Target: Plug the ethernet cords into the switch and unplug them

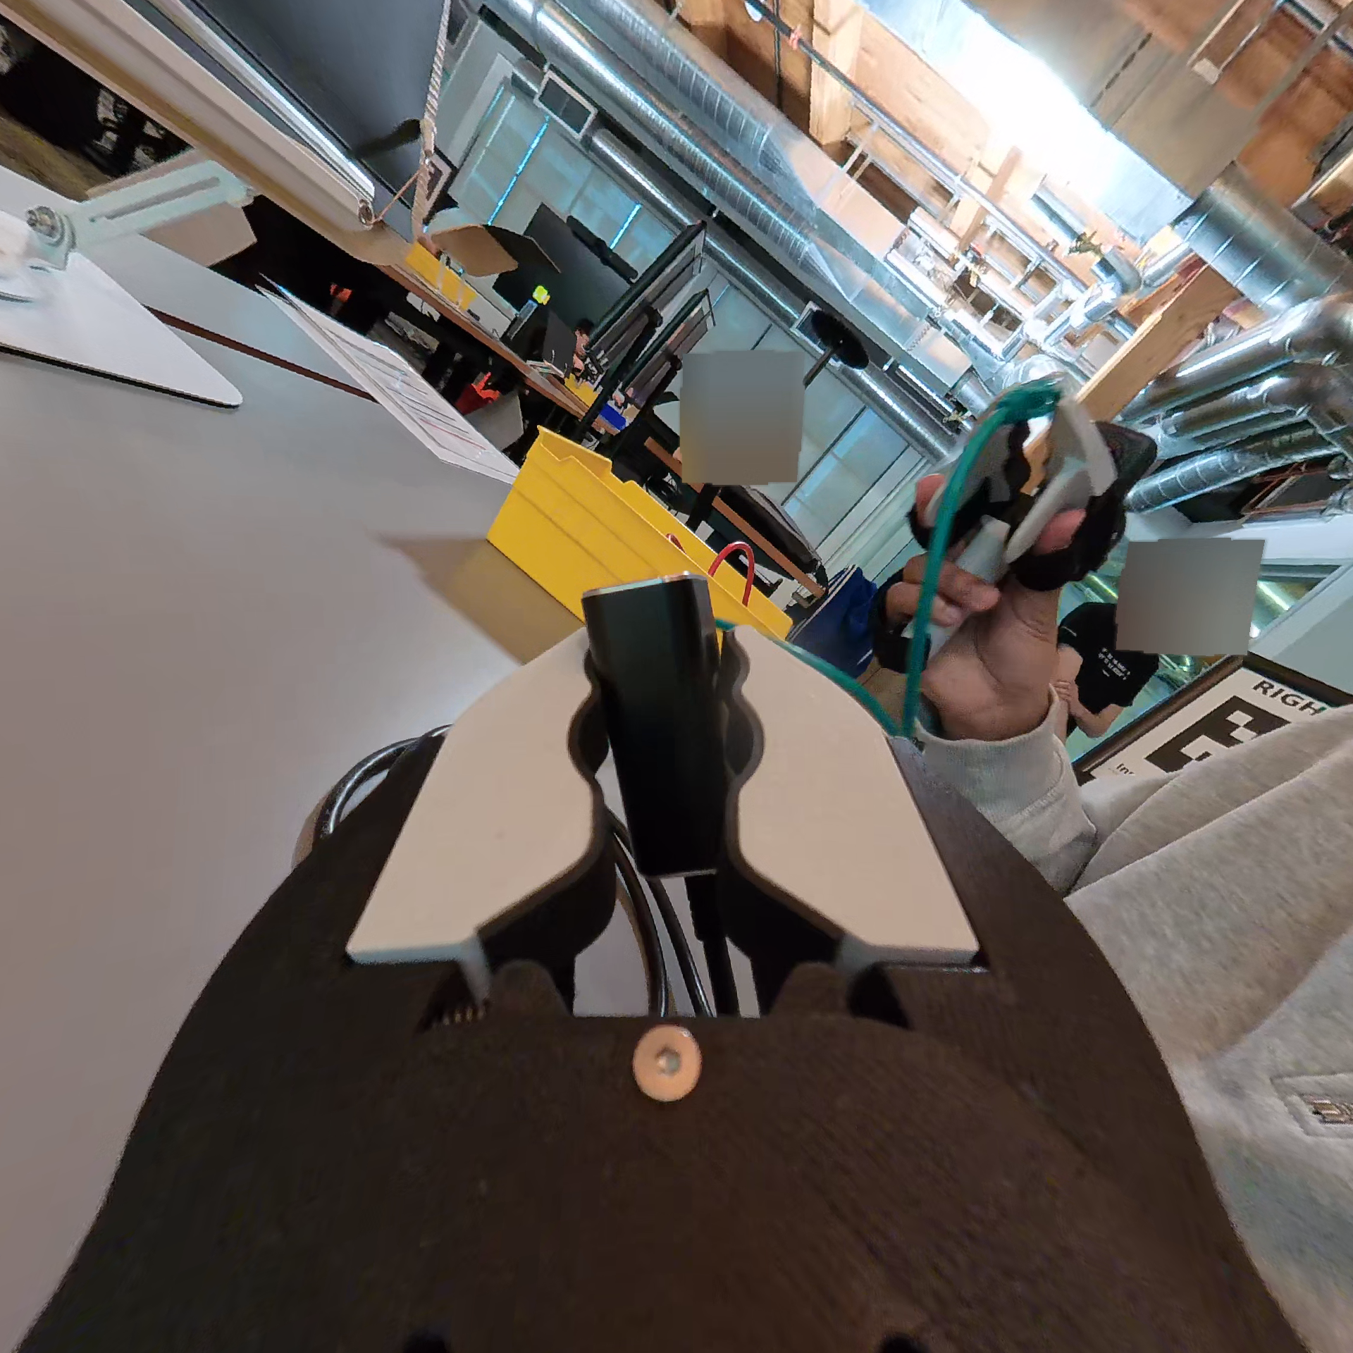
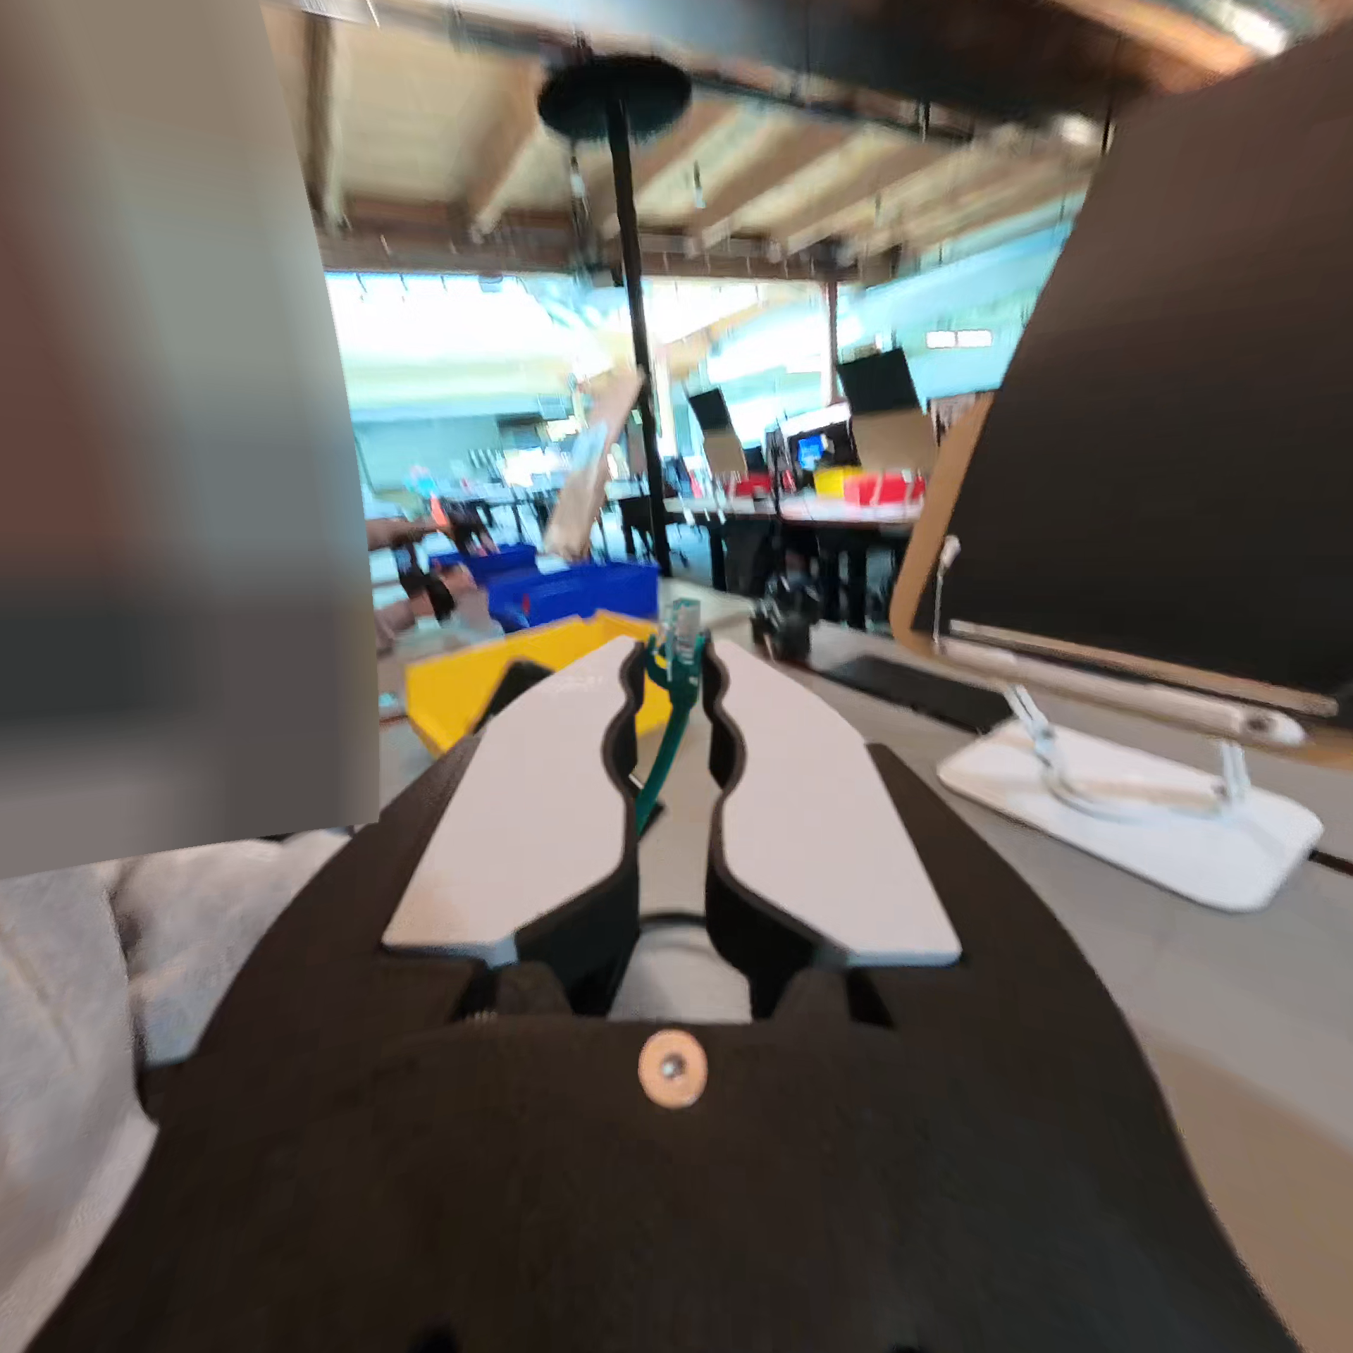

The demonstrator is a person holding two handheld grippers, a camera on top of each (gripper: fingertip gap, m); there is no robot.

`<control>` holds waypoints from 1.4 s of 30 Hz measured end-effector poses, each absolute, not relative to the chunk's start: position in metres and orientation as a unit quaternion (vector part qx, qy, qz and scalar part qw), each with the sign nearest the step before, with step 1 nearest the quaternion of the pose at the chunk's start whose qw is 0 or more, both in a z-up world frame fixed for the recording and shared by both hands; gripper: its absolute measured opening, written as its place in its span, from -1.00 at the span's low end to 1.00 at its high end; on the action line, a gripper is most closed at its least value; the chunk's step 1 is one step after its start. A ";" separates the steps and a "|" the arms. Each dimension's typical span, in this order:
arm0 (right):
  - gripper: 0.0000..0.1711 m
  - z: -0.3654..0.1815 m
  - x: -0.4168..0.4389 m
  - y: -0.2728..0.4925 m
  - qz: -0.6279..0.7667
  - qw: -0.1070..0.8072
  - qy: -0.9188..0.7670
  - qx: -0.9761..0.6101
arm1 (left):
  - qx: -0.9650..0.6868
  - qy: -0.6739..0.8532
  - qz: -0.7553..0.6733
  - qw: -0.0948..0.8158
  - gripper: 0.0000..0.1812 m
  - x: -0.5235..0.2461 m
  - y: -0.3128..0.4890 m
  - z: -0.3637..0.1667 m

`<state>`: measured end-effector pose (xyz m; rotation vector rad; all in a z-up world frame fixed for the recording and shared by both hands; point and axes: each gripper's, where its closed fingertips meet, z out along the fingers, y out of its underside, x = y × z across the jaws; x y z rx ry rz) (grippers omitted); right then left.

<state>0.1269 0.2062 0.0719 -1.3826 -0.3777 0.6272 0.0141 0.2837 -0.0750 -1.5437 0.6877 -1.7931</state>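
Your left gripper has its fingers clamped on the black switch, which stands lengthwise between them with its far end poking out past the tips and black cables trailing back from its near end toward the wrist. Your right gripper has its fingers pinched on the green ethernet cord just behind its clear plug, which sticks out beyond the tips; the cord drops back down between the fingers. In the left wrist view that right gripper is raised well off to the right of the switch, the green cord looping down from it. Past the left fingertips a yellow bin sits on the grey bench; a red wire loop shows at its rim. Beyond the right fingertips, blue bins are too blurred to tell their contents.
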 end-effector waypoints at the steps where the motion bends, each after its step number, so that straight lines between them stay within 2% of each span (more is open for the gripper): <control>1: -0.83 0.059 0.128 0.213 0.266 0.689 -0.175 -0.650 | -0.592 0.263 -0.686 0.331 -0.69 0.014 0.284 -0.076; 5: -0.83 0.000 0.126 0.235 0.261 0.602 -0.182 -0.732 | -0.596 0.254 -0.685 0.333 -0.68 0.013 0.287 -0.077; 10: -0.83 -0.048 0.134 0.247 0.272 0.548 -0.158 -0.775 | -0.597 0.243 -0.691 0.326 -0.69 0.012 0.289 -0.078; 16: -0.74 -0.113 0.165 0.245 0.158 0.451 -0.167 -0.862 | -0.598 0.260 -0.686 0.322 -0.69 0.015 0.284 -0.079; 19: -0.62 -0.122 0.172 0.245 0.122 0.441 -0.181 -0.871 | -0.599 0.276 -0.680 0.322 -0.68 0.018 0.280 -0.080; 23: -0.56 -0.107 0.141 0.238 0.172 0.457 -0.228 -0.842 | -0.600 0.268 -0.685 0.316 -0.68 0.018 0.281 -0.081; 25: -0.57 -0.114 0.116 0.221 0.220 0.401 -0.262 -0.850 | -0.600 0.258 -0.689 0.313 -0.69 0.017 0.284 -0.081; 27: -0.44 -0.137 0.097 0.199 0.247 0.303 -0.285 -0.875 | -0.601 0.250 -0.693 0.311 -0.69 0.016 0.286 -0.081; 30: -0.32 -0.175 0.096 0.184 0.183 0.223 -0.316 -0.904 | -0.601 0.249 -0.695 0.307 -0.69 0.016 0.286 -0.082; 33: -0.46 -0.192 0.106 0.191 0.120 0.226 -0.319 -0.912 | -0.600 0.254 -0.695 0.304 -0.69 0.017 0.283 -0.082; 35: -0.80 -0.190 0.104 0.194 0.129 0.236 -0.318 -0.909 | -0.600 0.257 -0.694 0.304 -0.69 0.018 0.282 -0.082; 38: -0.89 -0.167 0.103 0.204 0.151 0.300 -0.305 -0.891 | -0.600 0.256 -0.696 0.302 -0.69 0.018 0.282 -0.082; 42: -0.92 -0.077 0.117 0.220 0.207 0.479 -0.245 -0.817 | -0.599 0.251 -0.698 0.300 -0.69 0.018 0.283 -0.082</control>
